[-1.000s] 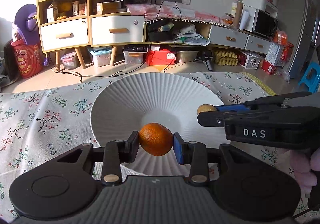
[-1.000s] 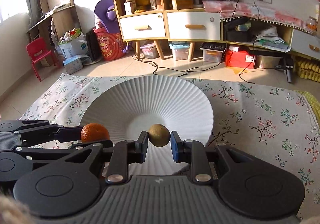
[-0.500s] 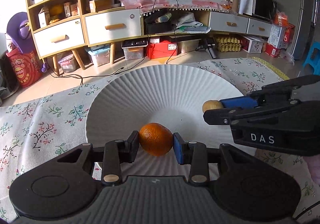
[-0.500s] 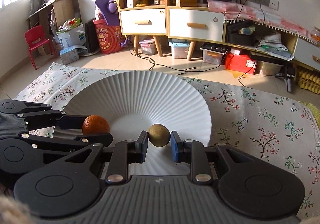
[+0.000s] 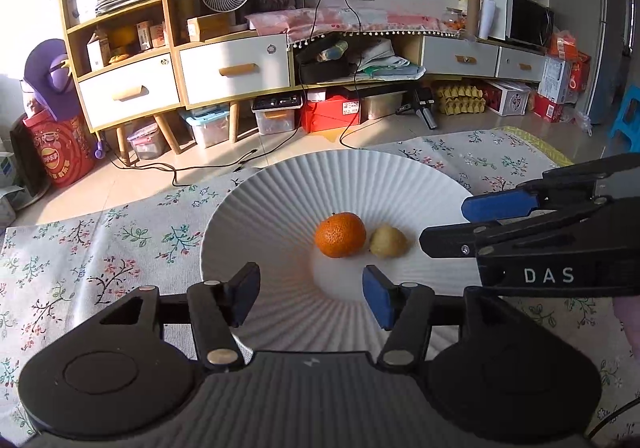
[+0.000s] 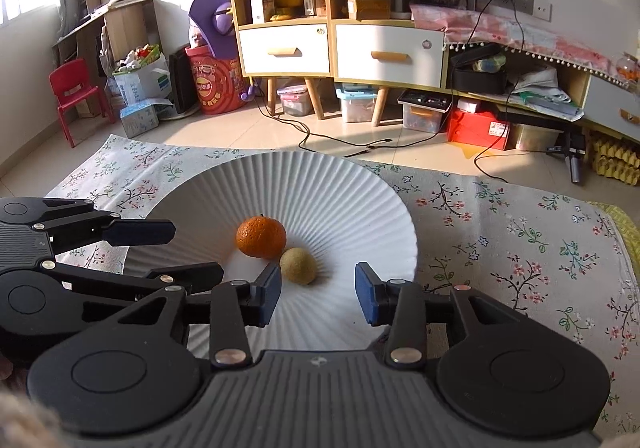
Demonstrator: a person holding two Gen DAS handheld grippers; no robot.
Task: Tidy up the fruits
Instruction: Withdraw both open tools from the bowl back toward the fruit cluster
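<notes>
An orange tangerine (image 5: 340, 234) and a small brownish-green fruit (image 5: 388, 241) lie side by side, touching, in the middle of a white ribbed plate (image 5: 280, 192). My left gripper (image 5: 310, 294) hovers just in front of them, its jaws opening with nothing between the pads. In the right wrist view the tangerine (image 6: 261, 236) sits to the left of the small fruit (image 6: 299, 265) on the plate (image 6: 352, 192). My right gripper (image 6: 316, 292) is over the plate's near side, jaws opening and empty, with the small fruit just ahead of its left pad. The left gripper (image 6: 156, 252) comes in from the left there.
The plate rests on a floral cloth (image 6: 520, 232) spread on the floor. Beyond it are cables (image 6: 332, 140), storage boxes and a low wooden cabinet (image 6: 344, 44) with white drawers. A red child's chair (image 6: 74, 96) stands far left.
Both grippers let go of their fruit: the tangerine and the small fruit now lie on the plate, and both pairs of jaws stand apart. The hands barely moved.
</notes>
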